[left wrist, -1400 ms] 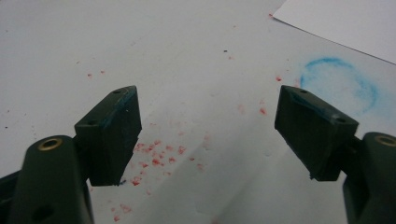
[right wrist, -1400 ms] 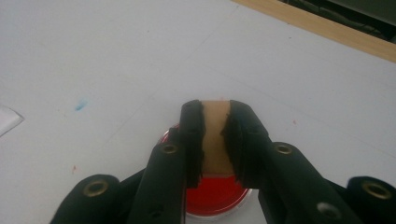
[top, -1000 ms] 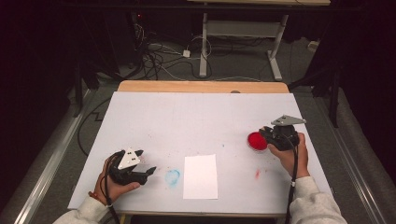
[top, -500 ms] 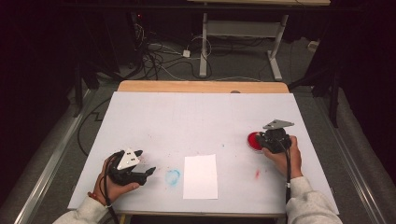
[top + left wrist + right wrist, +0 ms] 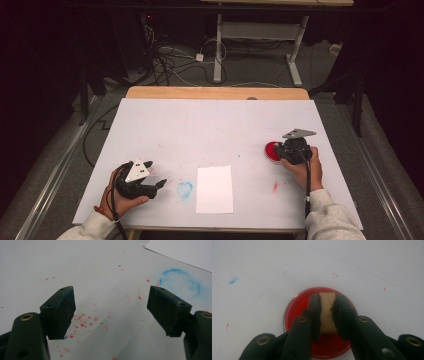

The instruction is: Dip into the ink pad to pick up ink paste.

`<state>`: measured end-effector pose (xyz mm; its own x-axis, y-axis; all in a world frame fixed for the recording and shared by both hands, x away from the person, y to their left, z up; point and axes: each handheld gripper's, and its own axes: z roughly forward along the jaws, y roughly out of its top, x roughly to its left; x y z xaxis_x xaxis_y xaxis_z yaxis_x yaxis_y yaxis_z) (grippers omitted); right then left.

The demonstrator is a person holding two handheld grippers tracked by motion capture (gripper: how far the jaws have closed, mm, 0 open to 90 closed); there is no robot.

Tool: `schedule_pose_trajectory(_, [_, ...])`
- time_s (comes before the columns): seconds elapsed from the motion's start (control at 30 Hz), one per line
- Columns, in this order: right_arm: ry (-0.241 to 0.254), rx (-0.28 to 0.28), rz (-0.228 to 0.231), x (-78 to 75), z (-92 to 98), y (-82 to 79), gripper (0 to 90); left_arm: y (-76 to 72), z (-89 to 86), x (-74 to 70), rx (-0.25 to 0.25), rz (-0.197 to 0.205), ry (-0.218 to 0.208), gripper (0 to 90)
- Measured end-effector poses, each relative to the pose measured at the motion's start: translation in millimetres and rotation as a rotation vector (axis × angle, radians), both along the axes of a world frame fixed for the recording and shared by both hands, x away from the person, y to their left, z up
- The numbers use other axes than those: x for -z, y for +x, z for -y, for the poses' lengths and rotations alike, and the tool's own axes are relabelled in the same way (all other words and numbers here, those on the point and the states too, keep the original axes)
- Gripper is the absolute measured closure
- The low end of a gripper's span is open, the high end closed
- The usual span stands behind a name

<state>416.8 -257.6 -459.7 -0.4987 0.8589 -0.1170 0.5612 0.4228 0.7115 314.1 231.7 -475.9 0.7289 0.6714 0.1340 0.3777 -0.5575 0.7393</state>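
A: What is held by the right gripper?

B: A tan wooden block is clamped between its jaws, over the round red ink dish at the table's right; the block's lower end is hidden.

A: And the left gripper?

B: Its jaws are spread, nothing gripped, near-left by a faint blue ring stain.

A: Bench, centre of the high view: matt pale sheet, smooth, speckled with red and blue pigment; a bare wood strip runs along its top edge.

B: Paper sheet, lower centre: plain white, matt. Red dish: glossy, wet-looking red inside, with a thin clear rim.

A: Block between the right gripper jaws: tan, matt, like wood or cork. Jaws are matt black plastic with brass-coloured rivets.
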Motion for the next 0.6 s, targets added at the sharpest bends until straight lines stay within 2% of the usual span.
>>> schedule_pose_trajectory(0.17, [0.003, -0.003, -0.011, -0.7, 0.3, 1.3, 76.3, 1.4, -2.5, 1.4, -0.005, -0.007, -0.005, 22.1])
schedule_pose_trajectory(0.37, [-0.009, 0.004, 0.002, -0.5, -1.7, -0.2, 76.2, 0.6, -1.2, -0.1, 0.002, 0.002, -0.011, 22.2])
schedule_pose_trajectory(0.6, [0.012, 0.002, 0.003, -1.5, 0.9, -0.2, 76.2, 0.3, -0.9, 0.4, -0.001, -0.001, -0.011, 22.1])
